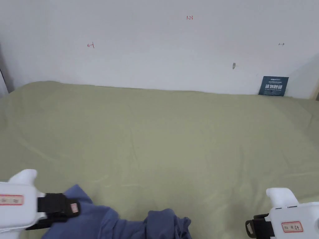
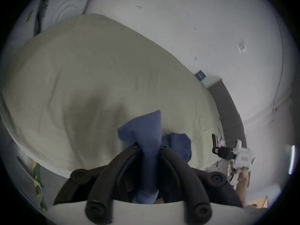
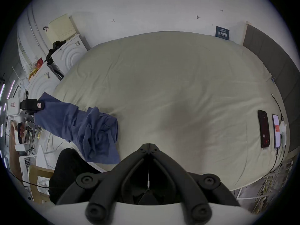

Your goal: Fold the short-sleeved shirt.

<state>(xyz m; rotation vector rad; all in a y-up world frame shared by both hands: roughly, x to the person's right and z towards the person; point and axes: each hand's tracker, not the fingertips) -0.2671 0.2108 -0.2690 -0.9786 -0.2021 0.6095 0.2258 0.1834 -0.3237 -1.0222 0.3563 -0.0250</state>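
A blue short-sleeved shirt [image 1: 124, 222] lies bunched at the near edge of a bed with a pale green sheet [image 1: 162, 133]. My left gripper [image 1: 73, 208] is shut on one end of the shirt and holds it up at the near left. In the left gripper view the blue cloth [image 2: 146, 131] runs between the two black jaws of the left gripper [image 2: 149, 146] and sticks out past their tips. The right gripper view has the shirt [image 3: 84, 124] stretched from the left gripper [image 3: 36, 106] down to a crumpled heap. My right gripper [image 3: 148, 145] is shut with nothing in it, near the bed's front right [image 1: 249, 227].
Two phones [image 3: 263, 128] with a cable lie at the right edge of the bed. A dark blue sign [image 1: 273, 86] leans on the white wall behind. White appliances [image 3: 65, 56] and clutter stand to the left. A grey headboard [image 3: 272, 53] is on the right.
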